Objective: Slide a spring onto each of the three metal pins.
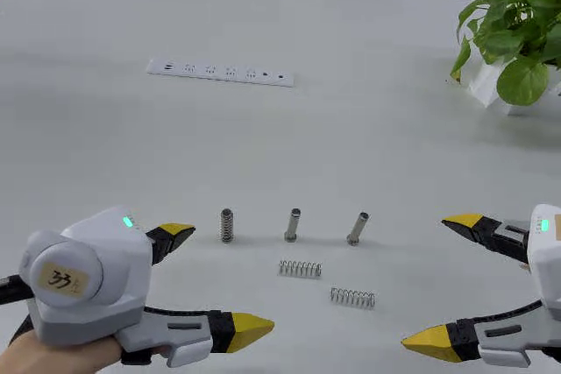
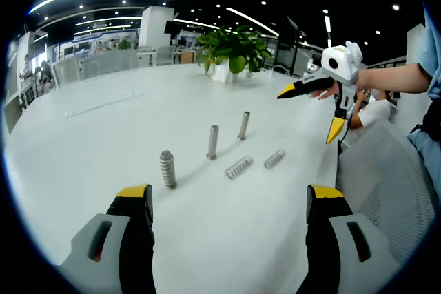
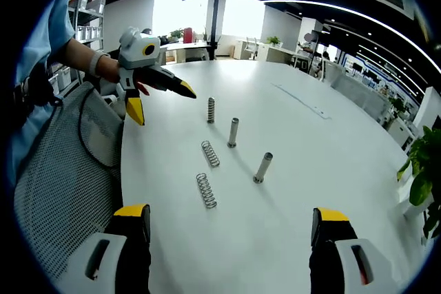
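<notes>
Both tongs hang over the desk (image 1: 368, 129) spread wide, holding nothing and touching nothing. In the head view the left tongs (image 1: 213, 280) are at 8 o'clock, with a hand (image 1: 53, 358) under their white body. The right tongs (image 1: 438, 279) are at 4 o'clock. On each pair the yellow tips stand well apart, with bare desk between them.

The three pins stand in a row across the desk, between the two tongs and a little beyond their tips. The left pin (image 1: 227, 212) carries a fitted spring (image 1: 227, 225) coiled round its shaft, and it stands near the left tongs' upper tip, at that tip's 3 o'clock. The middle pin (image 1: 292, 224) and the right pin (image 1: 357, 228) are bare.

Two more springs lie flat on the desk on the near side of the bare pins. The first spring (image 1: 300, 268) is at 6 o'clock of the middle pin. The second spring (image 1: 352, 297) is at 4 o'clock of the first, closer to the person. Neither touches a pin, the other spring or a jaw.

In the left gripper view the right tongs come in at 2 o'clock, jaws parted. In the right gripper view the left tongs show at 10 o'clock, also parted.

Far across the desk a power strip (image 1: 219, 72) lies at 12 o'clock, and a plant (image 1: 517, 24) stands at 2 o'clock.
</notes>
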A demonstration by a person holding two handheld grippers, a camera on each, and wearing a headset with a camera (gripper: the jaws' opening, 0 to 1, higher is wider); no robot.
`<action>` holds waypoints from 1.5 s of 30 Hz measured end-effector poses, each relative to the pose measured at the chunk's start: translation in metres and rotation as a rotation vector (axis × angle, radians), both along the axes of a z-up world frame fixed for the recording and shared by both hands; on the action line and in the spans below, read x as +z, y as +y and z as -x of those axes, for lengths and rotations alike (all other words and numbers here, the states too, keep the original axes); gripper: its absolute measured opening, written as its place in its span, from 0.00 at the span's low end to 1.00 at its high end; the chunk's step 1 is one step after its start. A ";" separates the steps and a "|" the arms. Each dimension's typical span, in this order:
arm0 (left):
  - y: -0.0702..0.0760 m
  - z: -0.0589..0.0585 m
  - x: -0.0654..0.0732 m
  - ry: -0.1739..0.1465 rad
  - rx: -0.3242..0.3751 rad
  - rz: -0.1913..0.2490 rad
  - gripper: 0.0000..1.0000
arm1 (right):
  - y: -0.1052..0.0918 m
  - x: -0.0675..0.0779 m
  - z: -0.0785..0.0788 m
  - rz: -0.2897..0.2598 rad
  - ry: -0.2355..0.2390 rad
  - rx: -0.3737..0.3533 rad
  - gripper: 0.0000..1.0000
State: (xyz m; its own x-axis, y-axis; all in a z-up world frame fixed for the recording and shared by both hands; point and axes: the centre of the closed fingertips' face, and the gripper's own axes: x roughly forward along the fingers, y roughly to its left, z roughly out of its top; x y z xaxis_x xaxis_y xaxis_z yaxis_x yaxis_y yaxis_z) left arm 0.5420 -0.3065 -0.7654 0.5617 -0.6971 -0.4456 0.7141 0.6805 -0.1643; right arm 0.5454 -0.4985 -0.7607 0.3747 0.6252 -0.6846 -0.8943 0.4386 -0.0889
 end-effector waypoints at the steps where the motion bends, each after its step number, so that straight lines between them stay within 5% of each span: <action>1: -0.002 0.001 -0.001 0.000 -0.007 -0.003 0.91 | -0.001 0.000 0.001 -0.001 0.000 -0.002 0.97; 15: -0.030 -0.004 -0.015 -0.050 -0.127 -0.050 0.82 | -0.007 -0.005 0.018 -0.014 0.024 -0.043 0.99; 26: -0.047 -0.015 -0.031 -0.108 -0.201 -0.096 0.54 | -0.014 -0.009 0.030 -0.018 0.044 -0.083 0.98; 32: -0.051 -0.022 -0.045 -0.097 -0.206 -0.109 0.38 | -0.014 -0.009 0.030 -0.028 0.049 -0.099 0.97; 45: -0.059 -0.030 -0.051 -0.104 -0.219 -0.132 0.21 | -0.013 -0.012 0.032 -0.041 0.067 -0.114 0.96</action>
State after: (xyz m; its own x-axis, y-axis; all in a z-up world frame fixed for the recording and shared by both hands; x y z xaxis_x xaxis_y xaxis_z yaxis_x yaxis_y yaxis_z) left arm 0.5715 -0.3654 -0.8161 0.4512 -0.7470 -0.4883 0.8551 0.5184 -0.0030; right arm 0.5138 -0.5116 -0.7723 0.3995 0.6089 -0.6853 -0.8417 0.5399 -0.0109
